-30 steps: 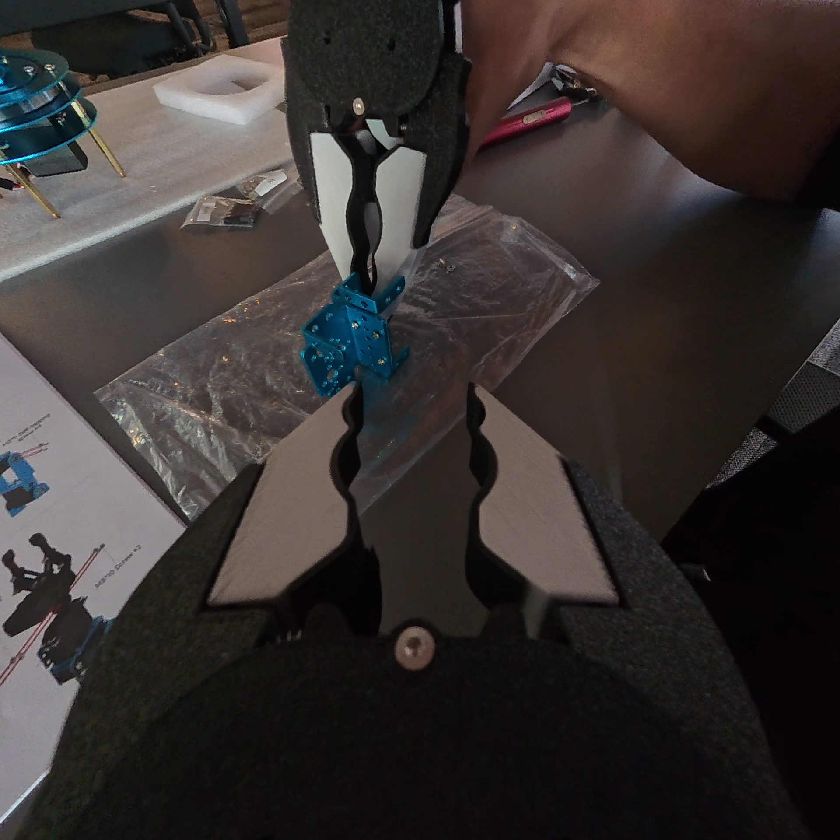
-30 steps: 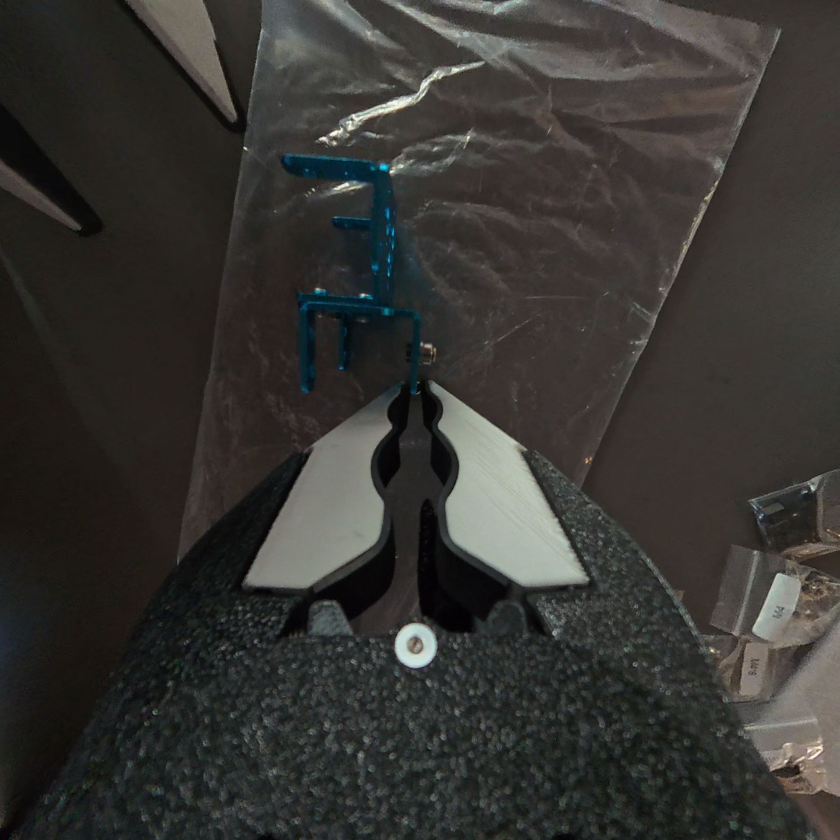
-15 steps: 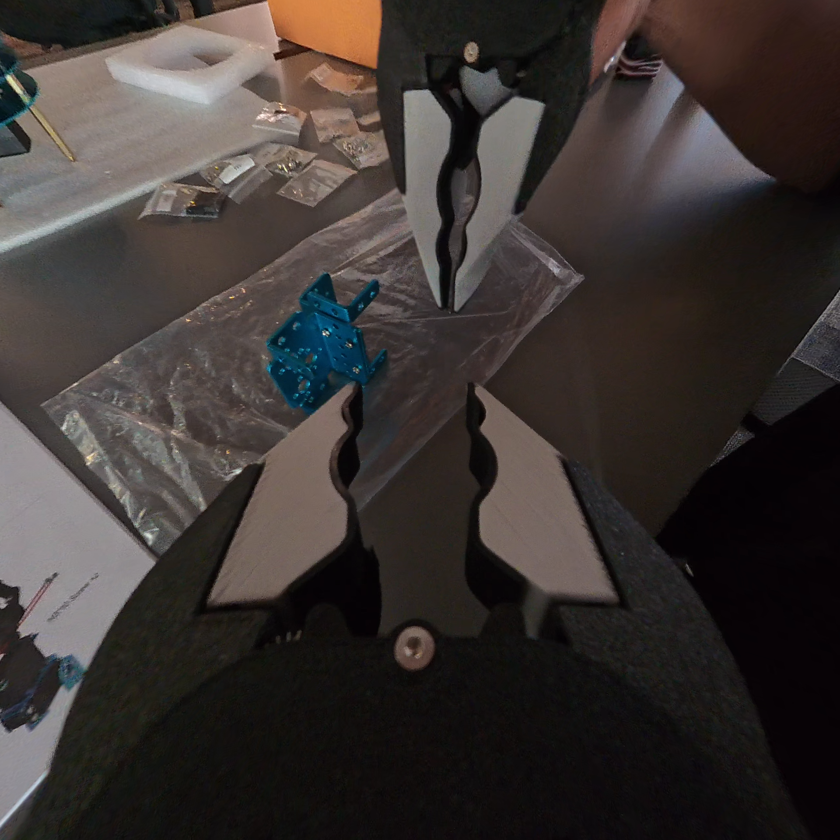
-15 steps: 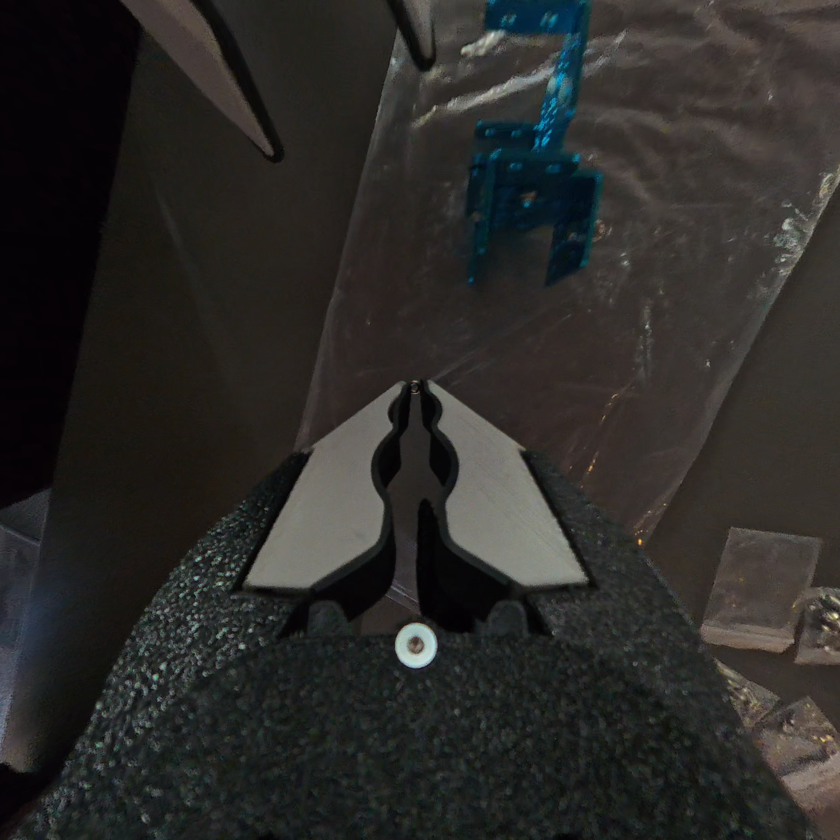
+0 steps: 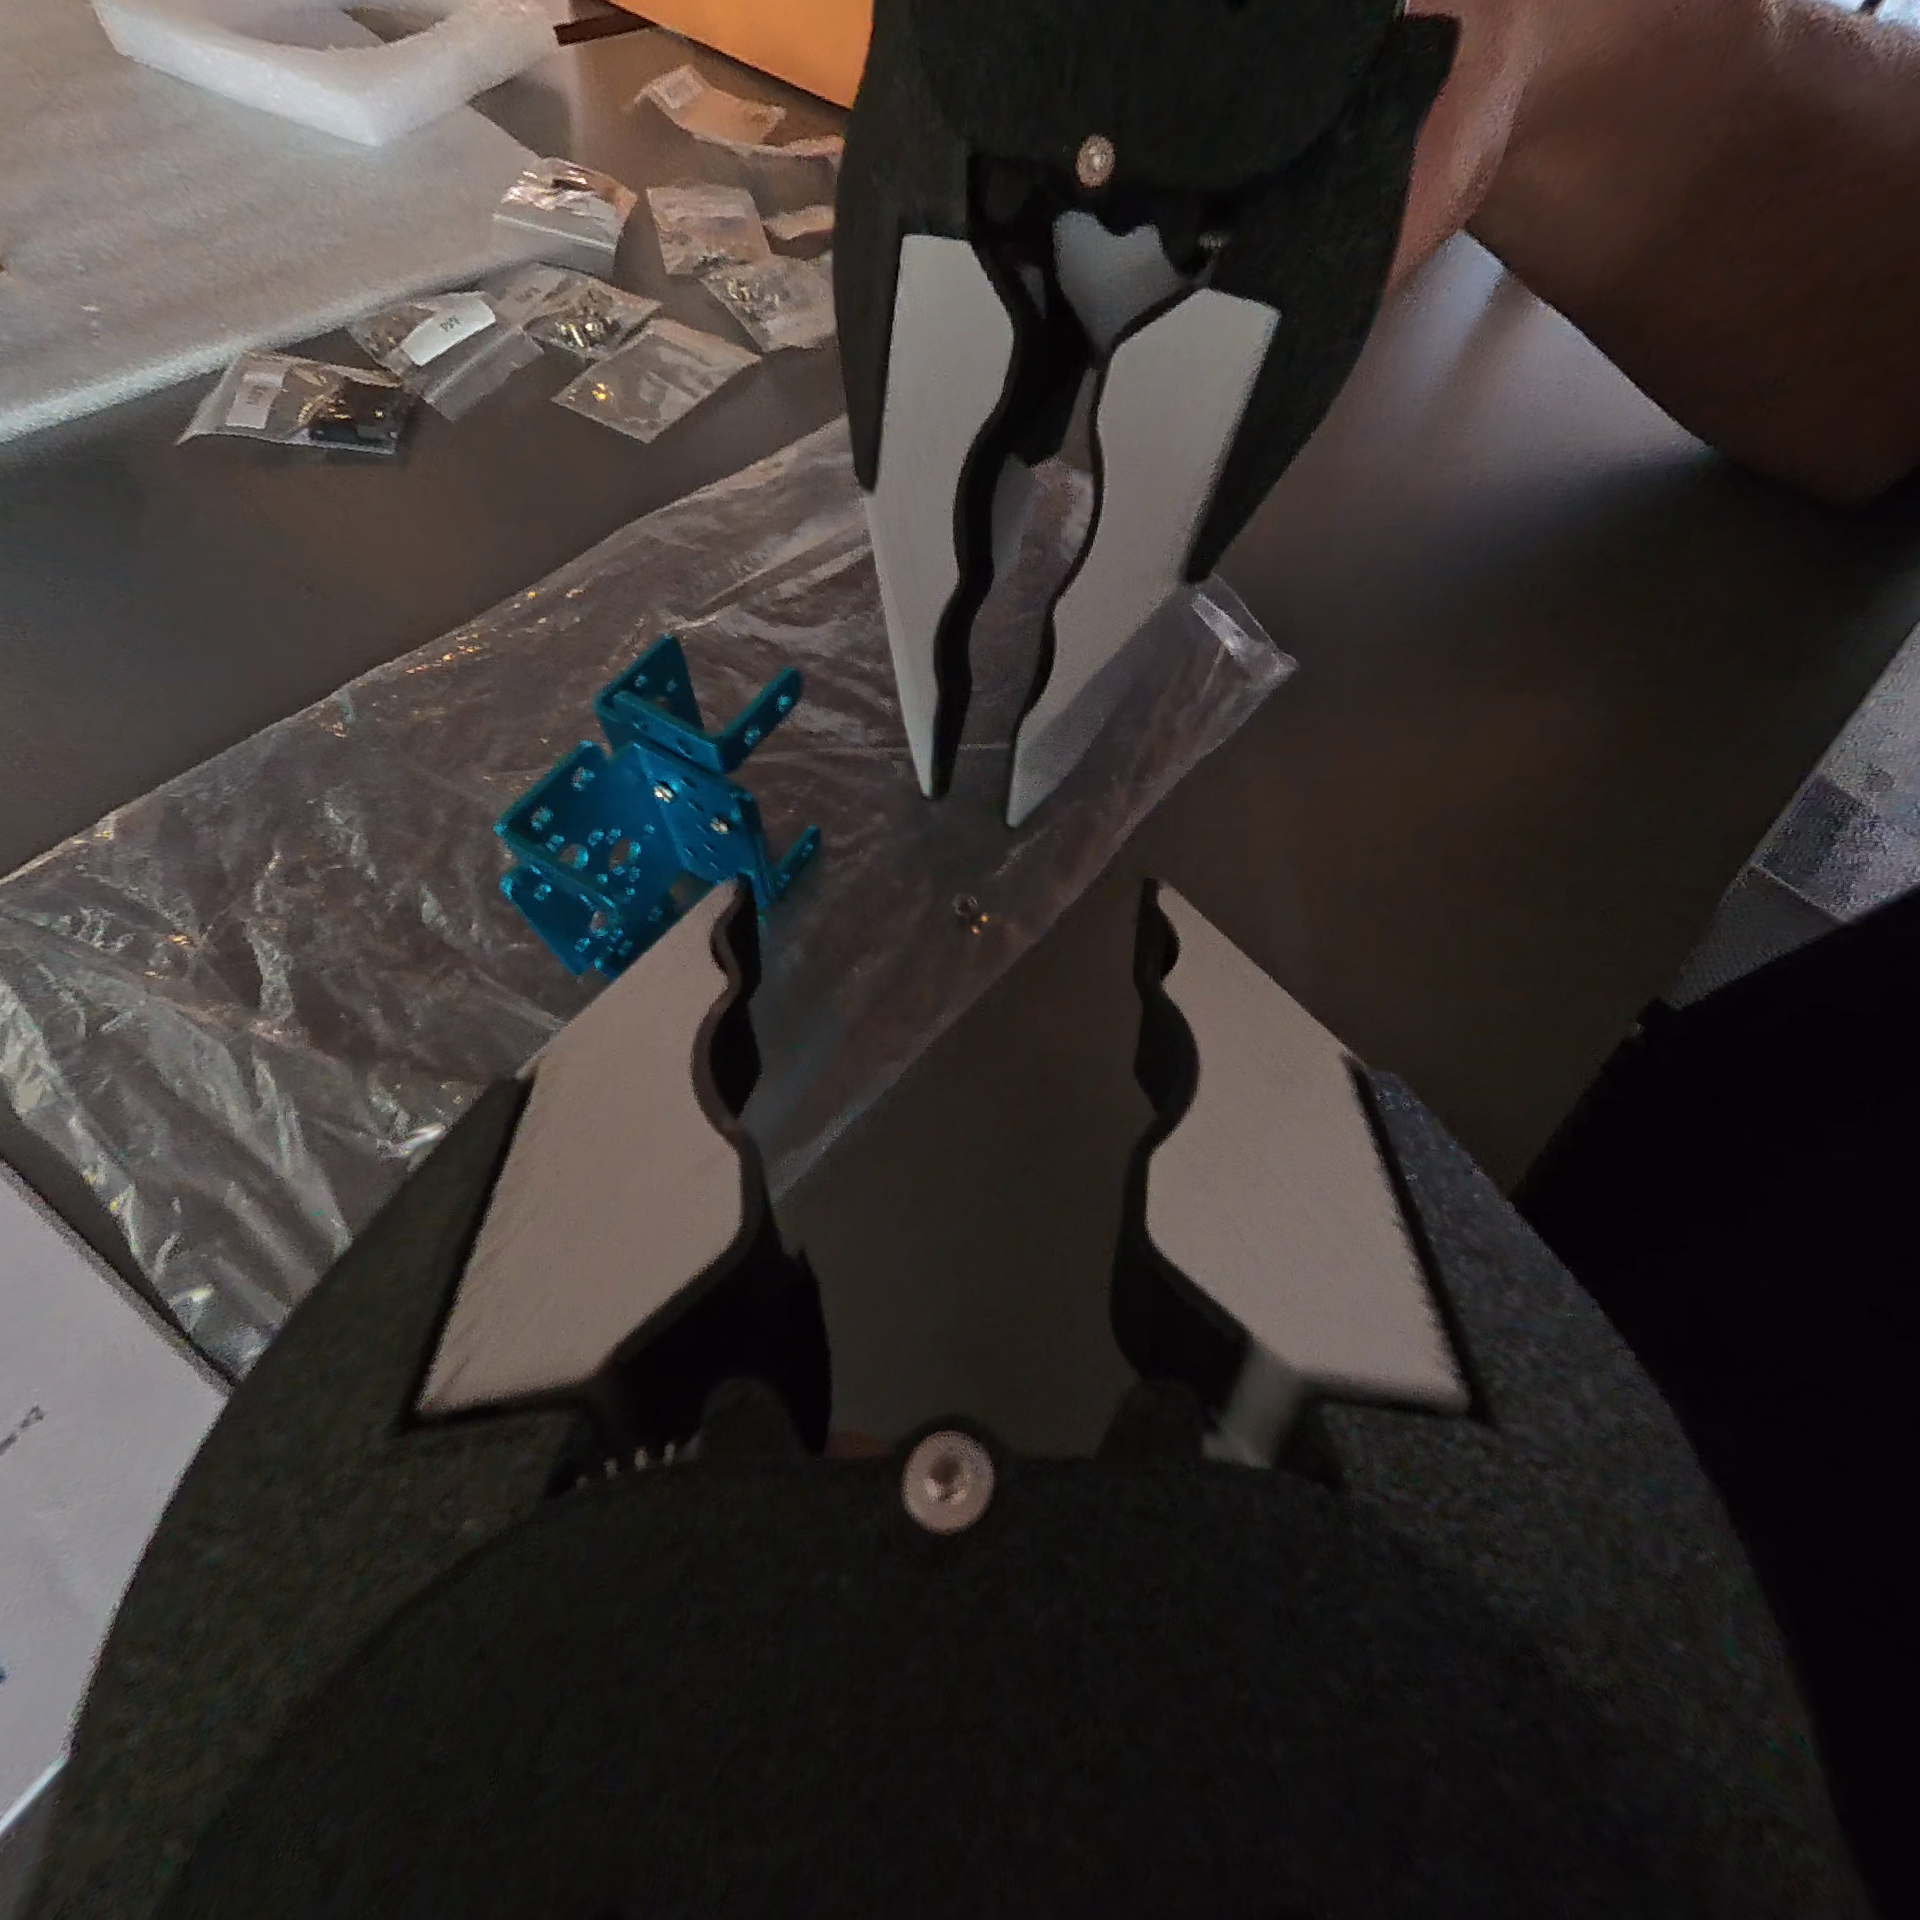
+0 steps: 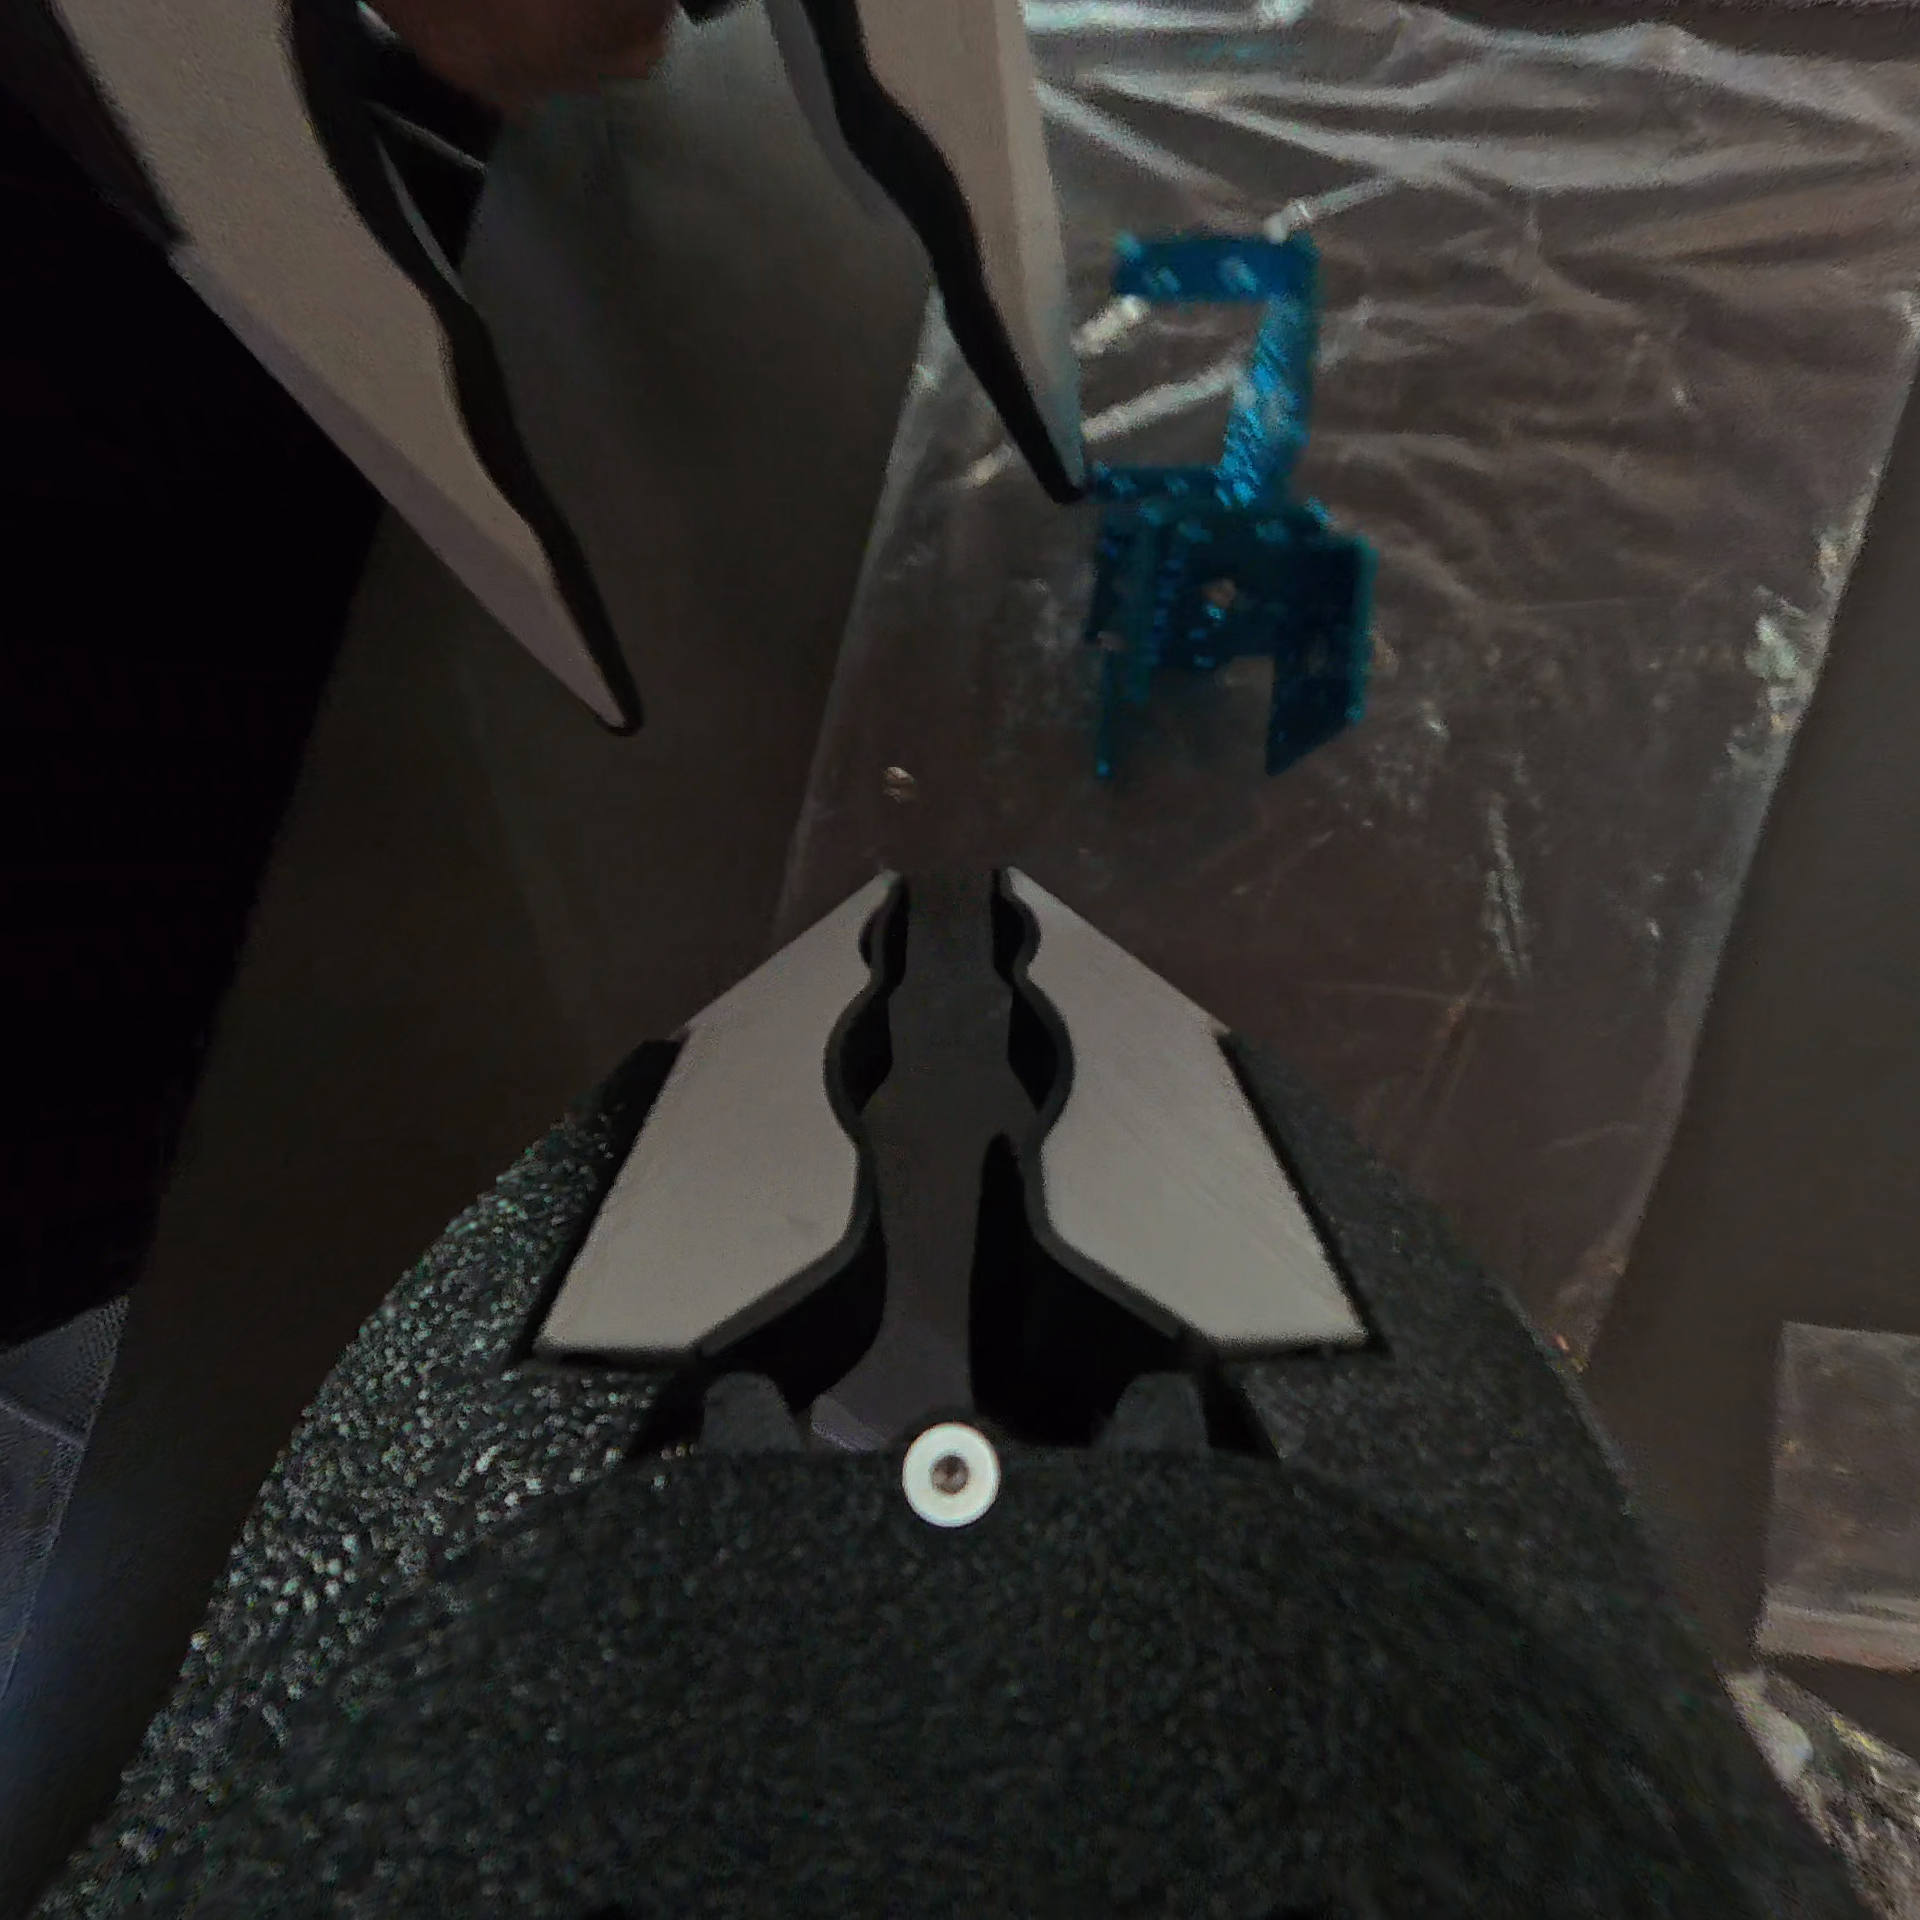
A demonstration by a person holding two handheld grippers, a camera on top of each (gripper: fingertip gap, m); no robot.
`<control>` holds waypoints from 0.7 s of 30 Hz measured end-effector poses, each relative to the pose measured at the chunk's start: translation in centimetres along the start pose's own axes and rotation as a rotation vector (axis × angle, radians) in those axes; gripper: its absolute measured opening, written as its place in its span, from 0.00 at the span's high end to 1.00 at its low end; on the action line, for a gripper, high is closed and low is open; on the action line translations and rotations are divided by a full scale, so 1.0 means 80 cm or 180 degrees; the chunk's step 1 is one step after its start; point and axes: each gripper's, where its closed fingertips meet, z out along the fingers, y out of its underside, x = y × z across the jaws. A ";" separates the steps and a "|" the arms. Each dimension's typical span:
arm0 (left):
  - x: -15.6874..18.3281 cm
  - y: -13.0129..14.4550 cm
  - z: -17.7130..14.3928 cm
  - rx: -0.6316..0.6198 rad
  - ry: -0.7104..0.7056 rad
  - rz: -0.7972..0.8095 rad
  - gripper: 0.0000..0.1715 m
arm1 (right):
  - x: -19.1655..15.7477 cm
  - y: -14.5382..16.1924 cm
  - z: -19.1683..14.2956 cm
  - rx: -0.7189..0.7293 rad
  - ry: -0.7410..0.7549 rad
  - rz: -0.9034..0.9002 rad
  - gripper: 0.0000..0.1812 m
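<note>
A blue metal bracket assembly (image 5: pixel 644 831) lies on a clear plastic sheet (image 5: pixel 260 935) on the dark table. My left gripper (image 5: pixel 945 894) is open and empty, with its left fingertip just beside the bracket. My right gripper (image 5: pixel 974 805) points down over the sheet, its jaws a little apart and empty. A small screw (image 5: pixel 971 909) lies on the sheet between the two grippers. In the right wrist view, the right gripper (image 6: pixel 948 878) is just short of the screw (image 6: pixel 899 781). The bracket (image 6: pixel 1226 582) lies farther off to the right, and the left gripper (image 6: pixel 844 608) hangs open above.
Several small bags of hardware (image 5: pixel 582 322) lie behind the sheet, and more show in the right wrist view (image 6: pixel 1849 1507). A white foam block (image 5: pixel 312 62) sits at the far left. A printed sheet (image 5: pixel 62 1455) lies at the near left. A person's arm (image 5: pixel 1714 208) reaches in at the top right. Left tips to right tips: about 5 cm.
My right gripper let go of the blue bracket, moved away to its side and parted its jaws a little. A small screw now lies on the sheet. The left gripper stayed open.
</note>
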 end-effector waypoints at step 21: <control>0.000 0.013 -0.042 0.0099 -0.0037 0.0164 0.57 | -0.006 -0.012 0.027 -0.0861 0.0185 -0.0192 0.98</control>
